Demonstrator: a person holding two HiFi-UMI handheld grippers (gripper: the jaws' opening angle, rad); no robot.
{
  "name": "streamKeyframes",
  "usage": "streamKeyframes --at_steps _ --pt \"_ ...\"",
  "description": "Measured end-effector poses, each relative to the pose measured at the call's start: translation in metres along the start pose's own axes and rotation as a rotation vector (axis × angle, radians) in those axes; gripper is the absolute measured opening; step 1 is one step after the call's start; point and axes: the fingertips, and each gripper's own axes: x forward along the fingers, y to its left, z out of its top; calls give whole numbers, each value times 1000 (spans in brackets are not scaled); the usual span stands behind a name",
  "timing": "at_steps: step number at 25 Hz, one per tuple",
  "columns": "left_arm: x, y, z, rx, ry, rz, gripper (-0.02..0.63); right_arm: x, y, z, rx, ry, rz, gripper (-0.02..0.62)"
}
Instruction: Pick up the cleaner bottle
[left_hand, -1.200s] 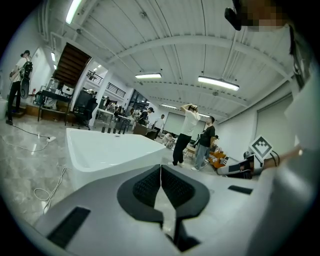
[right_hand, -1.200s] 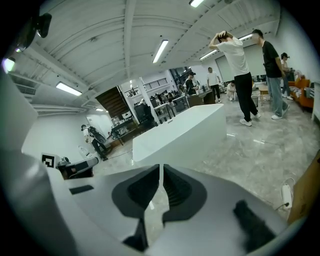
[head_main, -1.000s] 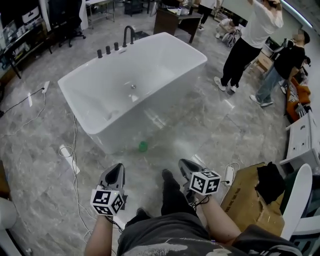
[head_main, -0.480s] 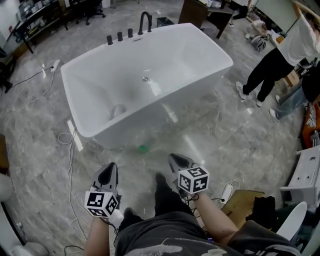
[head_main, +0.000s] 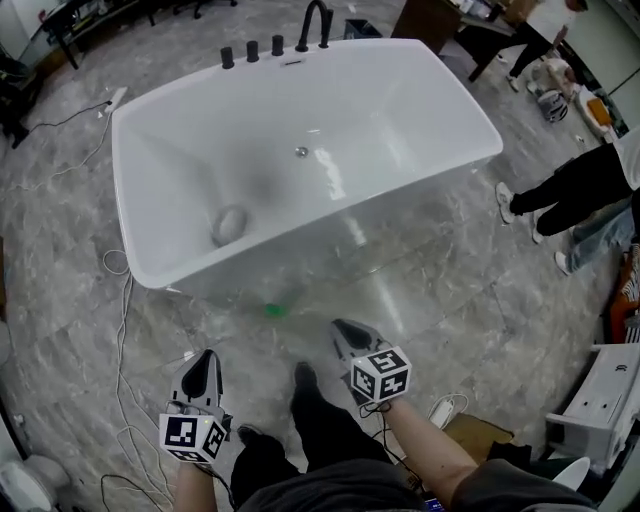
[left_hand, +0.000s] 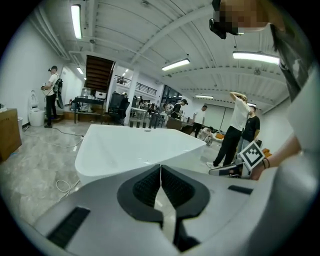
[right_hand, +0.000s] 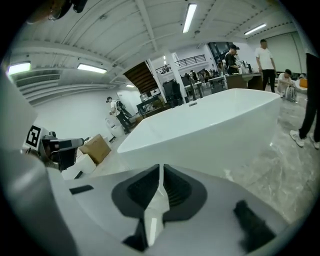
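Left gripper (head_main: 204, 360) and right gripper (head_main: 345, 330): jaws together on both, nothing between. Cleaner bottle (head_main: 275, 311), only a green spot, on floor ahead of both tips, nearer the right, at bathtub (head_main: 122, 190) base.

Bright even light from ceiling tube lamps (left_hand: 77, 21), glare on white bathtub (head_main: 320, 180), fisheye-bent edges

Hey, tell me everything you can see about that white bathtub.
The bathtub is a white, glossy, freestanding rectangular tub with rounded corners, standing upright on the grey marbled floor. A dark curved faucet and three dark knobs sit on its far rim. Inside, a small metal fitting sits on one wall and a round grey drain at the bottom. No water shows.
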Motion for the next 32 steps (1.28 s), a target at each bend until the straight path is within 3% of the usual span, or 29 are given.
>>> streamKeyframes --at_steps 7,11,15,19,24,28,32 --pt "50 16 -58 -52 26 35 15 53 -25 -27 -45 -28 16 40" --pt "68 33 -107 -84 54 53 15 91 -33 -65 -122 21 9 45" --pt "72 53 -161 -122 58 80 15 128 -30 -113 -168 74 43 105" --pt "66 69 -214 -161 79 98 15 150 -21 -158 -95 92 80 181" --pt "45 79 -259 -164 104 103 15 157 -15 -199 -61 60 4 269" --pt "38 78 -285 -150 117 79 15 159 -16 -230 -29 64 -17 275" --pt "52 90 -317 -135 119 92 15 181 -26 -258 -105 69 -29 273"
